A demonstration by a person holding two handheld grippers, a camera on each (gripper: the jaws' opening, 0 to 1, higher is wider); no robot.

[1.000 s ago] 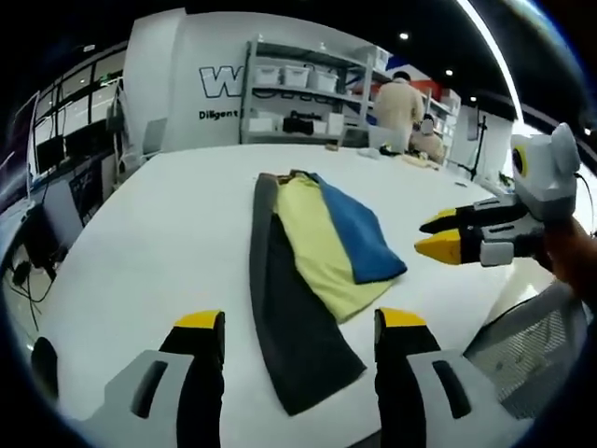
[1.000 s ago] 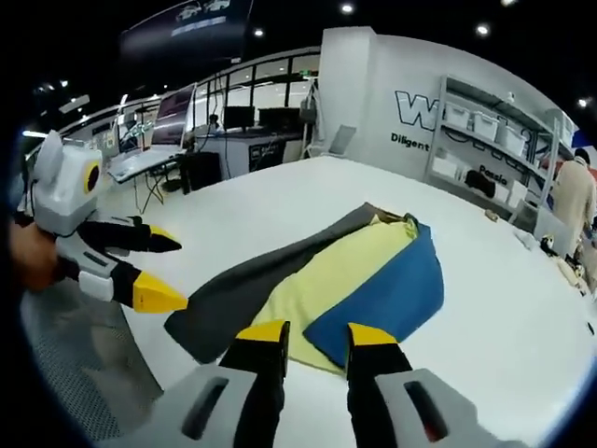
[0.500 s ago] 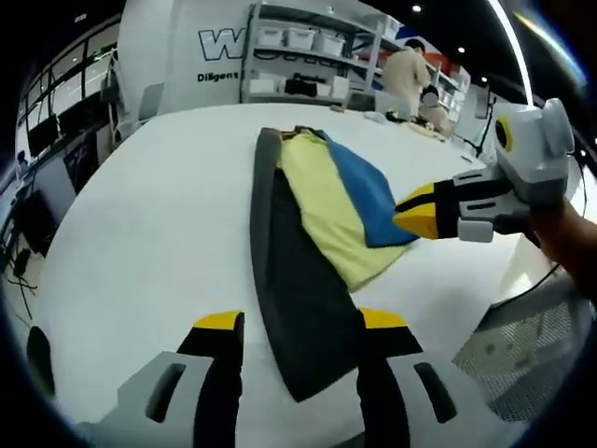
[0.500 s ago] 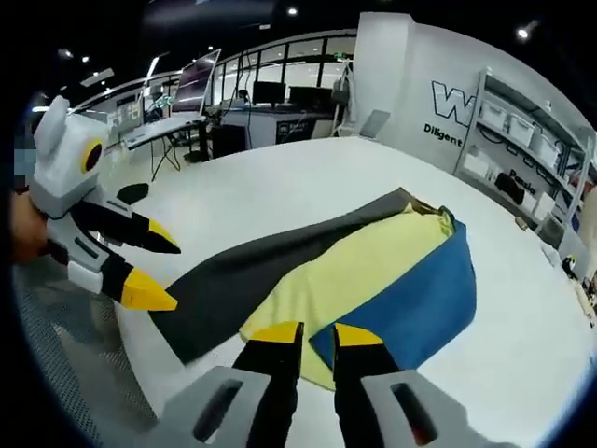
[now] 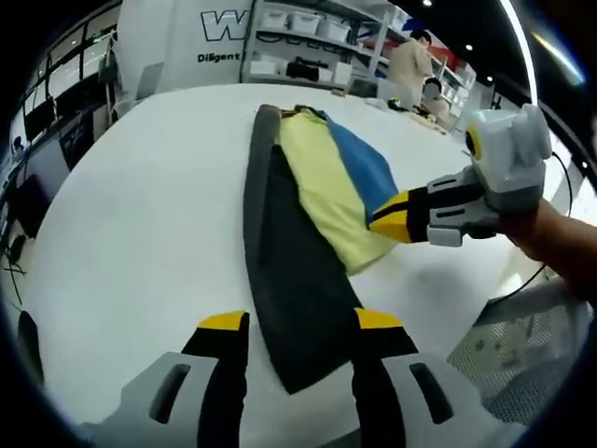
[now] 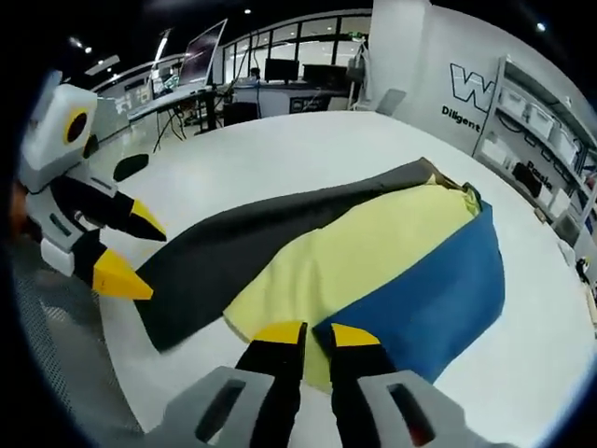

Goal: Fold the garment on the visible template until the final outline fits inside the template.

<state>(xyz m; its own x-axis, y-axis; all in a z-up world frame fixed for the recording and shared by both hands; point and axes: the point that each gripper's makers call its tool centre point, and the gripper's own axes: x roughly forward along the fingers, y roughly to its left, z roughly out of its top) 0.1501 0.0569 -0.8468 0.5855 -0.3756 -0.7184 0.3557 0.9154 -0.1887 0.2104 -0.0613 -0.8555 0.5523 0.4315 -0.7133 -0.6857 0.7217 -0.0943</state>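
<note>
Grey, yellow and blue, the garment [image 5: 308, 215] lies flat on the white table [image 5: 131, 215]. The left gripper [image 5: 291, 322] straddles its grey end, jaws wide; the right gripper [image 6: 306, 332] hovers nearly closed over the yellow-blue hem.

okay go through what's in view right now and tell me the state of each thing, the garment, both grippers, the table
garment: lying flat on the table, folded lengthwise, grey, yellow and blue panels showing.
left gripper: open, jaws either side of the grey end.
right gripper: jaws nearly together at the yellow and blue edge; grip unclear.
table: white, garment resting on it.
</note>
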